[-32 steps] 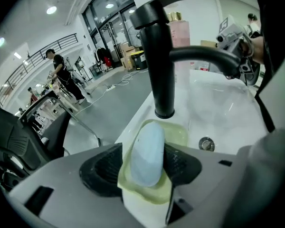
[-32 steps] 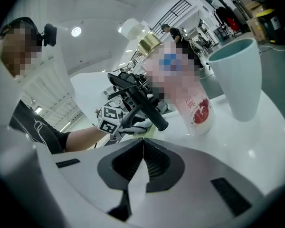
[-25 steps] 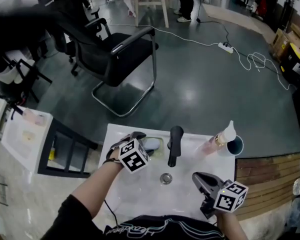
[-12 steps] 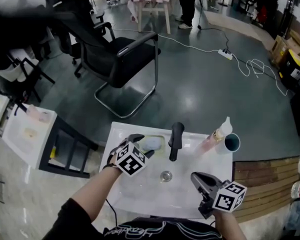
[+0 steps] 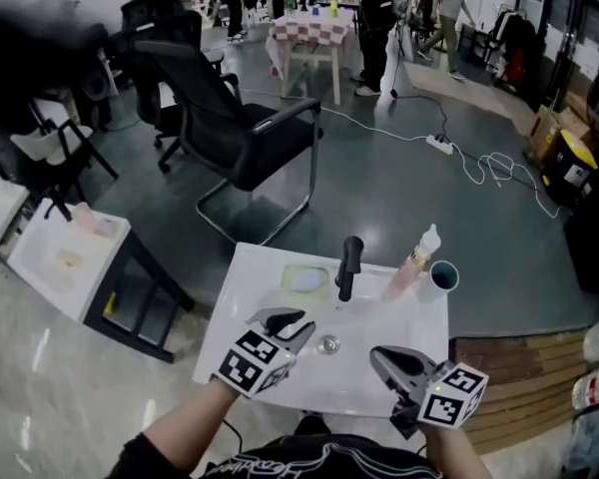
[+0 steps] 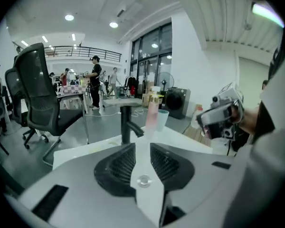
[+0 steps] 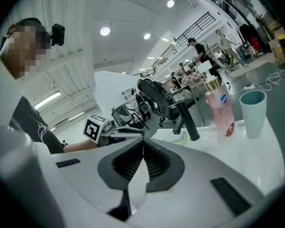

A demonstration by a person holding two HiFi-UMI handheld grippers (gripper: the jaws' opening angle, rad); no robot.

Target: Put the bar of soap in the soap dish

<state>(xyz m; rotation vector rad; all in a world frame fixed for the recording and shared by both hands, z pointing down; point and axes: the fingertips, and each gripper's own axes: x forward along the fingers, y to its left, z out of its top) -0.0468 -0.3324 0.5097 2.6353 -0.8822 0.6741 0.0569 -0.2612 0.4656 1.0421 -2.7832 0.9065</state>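
Note:
A pale bar of soap [image 5: 306, 279] lies in the yellow-green soap dish [image 5: 288, 271] at the back left of the white sink [image 5: 270, 267], left of the black faucet [image 5: 347, 265]. My left gripper [image 5: 298, 325] hangs over the sink's near left, well short of the dish. Its jaws have just been closing and stand a little apart with nothing between them [image 6: 142, 146]. My right gripper [image 5: 377, 355] is over the sink's near right, shut and empty [image 7: 143, 142]. The right gripper view shows the dish [image 7: 178, 137] beside the faucet [image 7: 186, 120].
A pink bottle [image 5: 409, 265] and a teal cup [image 5: 441, 279] stand at the sink's back right. The drain [image 5: 327, 344] lies between the grippers. A black chair [image 5: 235, 133] stands beyond the sink, and a low white stand [image 5: 65, 257] to the left.
The left gripper has drawn back from the soap dish toward me and risen, leaving the soap in the dish, and its jaws have narrowed. The right gripper rose slightly.

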